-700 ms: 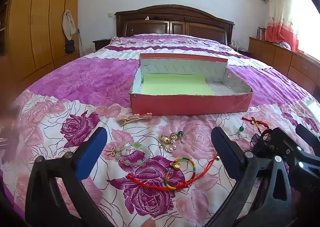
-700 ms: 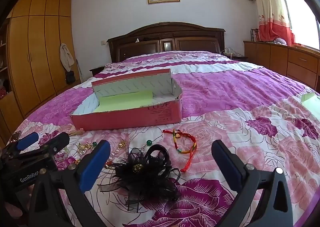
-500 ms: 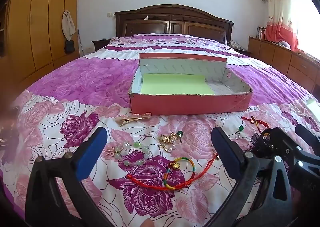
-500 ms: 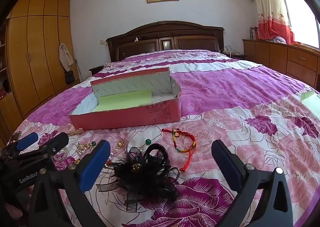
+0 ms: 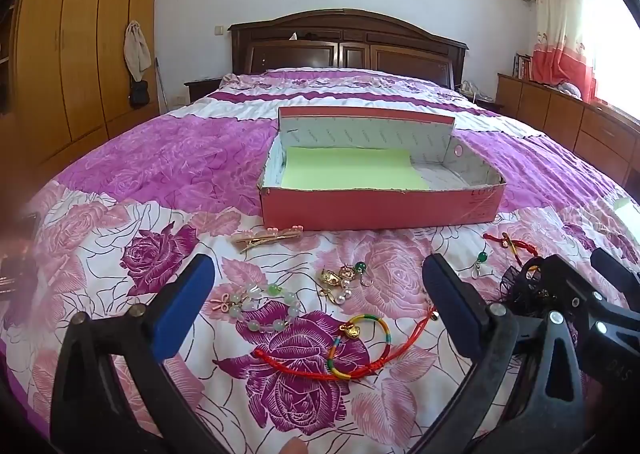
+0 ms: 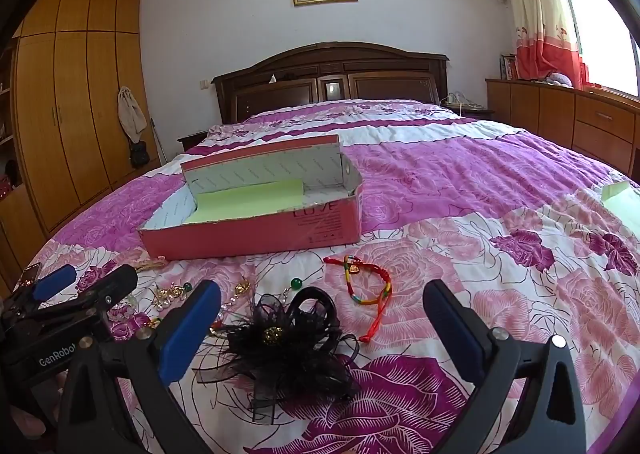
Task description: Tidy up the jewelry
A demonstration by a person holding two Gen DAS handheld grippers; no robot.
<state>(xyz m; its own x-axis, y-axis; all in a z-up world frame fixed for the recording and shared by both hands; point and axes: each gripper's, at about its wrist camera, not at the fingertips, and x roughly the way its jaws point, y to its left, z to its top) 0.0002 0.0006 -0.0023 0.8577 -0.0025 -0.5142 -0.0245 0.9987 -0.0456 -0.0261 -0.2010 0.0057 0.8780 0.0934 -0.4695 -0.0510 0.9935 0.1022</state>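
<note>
An open pink box [image 5: 380, 210] with a green sheet inside sits on the bed; it also shows in the right wrist view [image 6: 256, 234]. Jewelry lies in front of it: a gold hair clip [image 5: 266, 237], a jade bead bracelet [image 5: 260, 304], gold and pearl earrings [image 5: 340, 280], a red and rainbow cord bracelet [image 5: 352, 350]. My left gripper [image 5: 316, 306] is open and empty above these. My right gripper [image 6: 320, 326] is open and empty over a black feathered hair piece [image 6: 288, 346], beside a second cord bracelet [image 6: 368, 282].
The floral pink bedspread [image 6: 520, 274] covers the bed. A green-bead earring [image 6: 294, 286] lies near the hair piece. Wooden wardrobes [image 6: 72, 114] stand on the left, drawers [image 6: 580, 122] on the right, and the headboard [image 6: 332, 74] behind.
Both grippers have barely shifted; the right wrist view has dipped slightly toward the black hair piece. Nothing was picked up or let go.
</note>
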